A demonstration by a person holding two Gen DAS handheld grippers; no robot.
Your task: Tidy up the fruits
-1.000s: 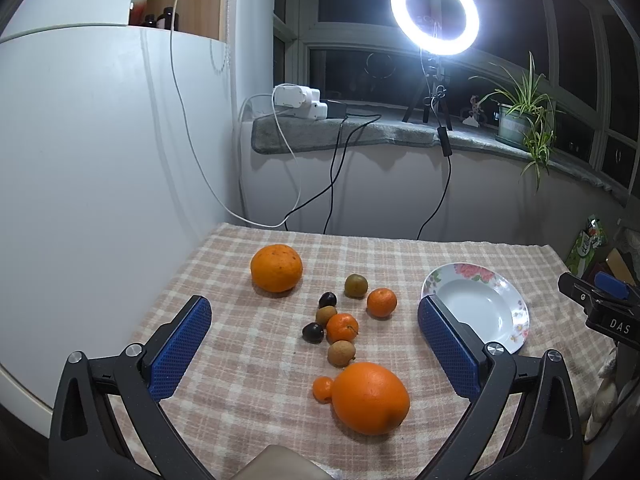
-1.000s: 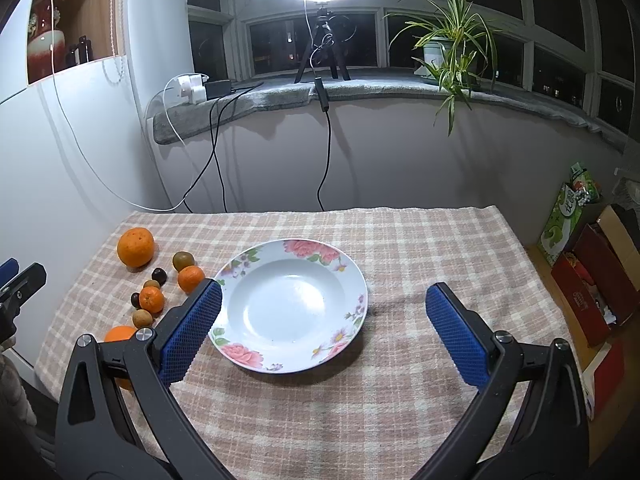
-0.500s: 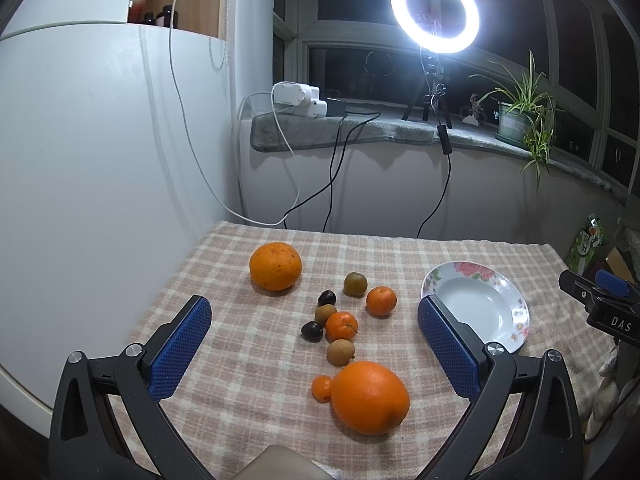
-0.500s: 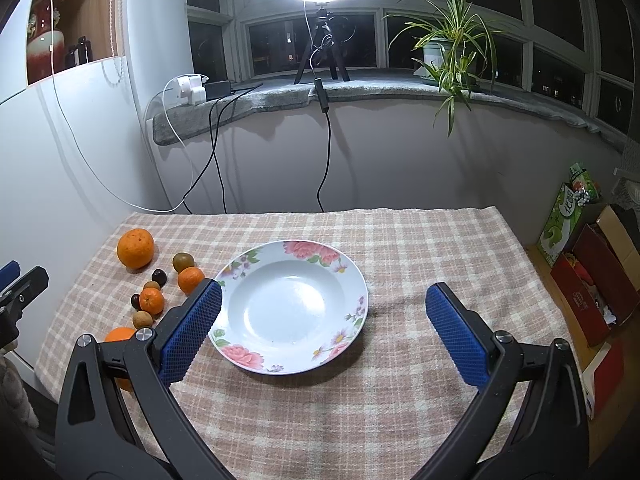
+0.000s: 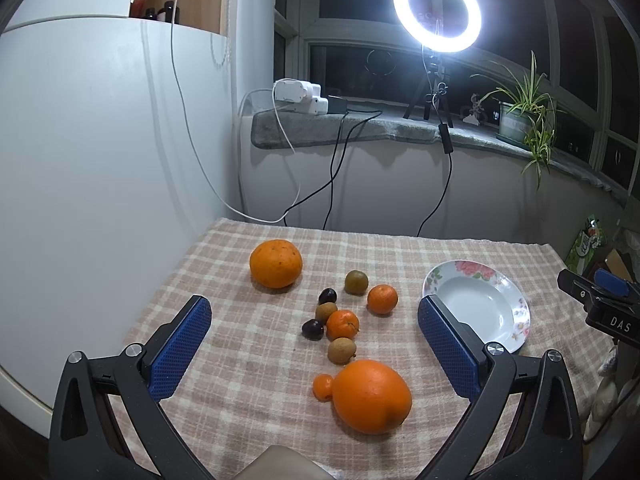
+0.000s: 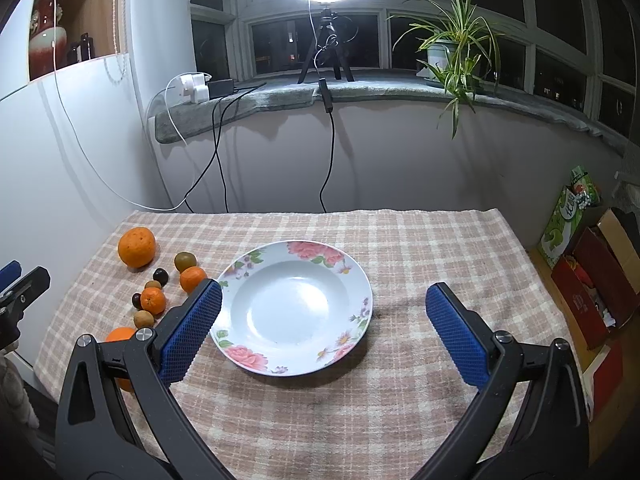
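Nothing has shifted noticeably since the earlier frames: both units hover with jaws spread wide and empty. Checked cloth [image 6: 400, 248] covers the desk, set against a white wall under a dark window sill carrying a lit ring light [image 5: 437, 10] and a potted plant [image 6: 452, 48]. Ahead of the left hand-held gripper [image 5: 314, 336], between its fingers, lies the fruit: a large orange [image 5: 372, 396] nearest, a second orange [image 5: 276, 263] farther off, small mandarins and dark fruits between. The floral plate [image 6: 296, 306] sits empty, directly before the right hand-held gripper [image 6: 324, 320]. No obstruction separates fruit from plate.
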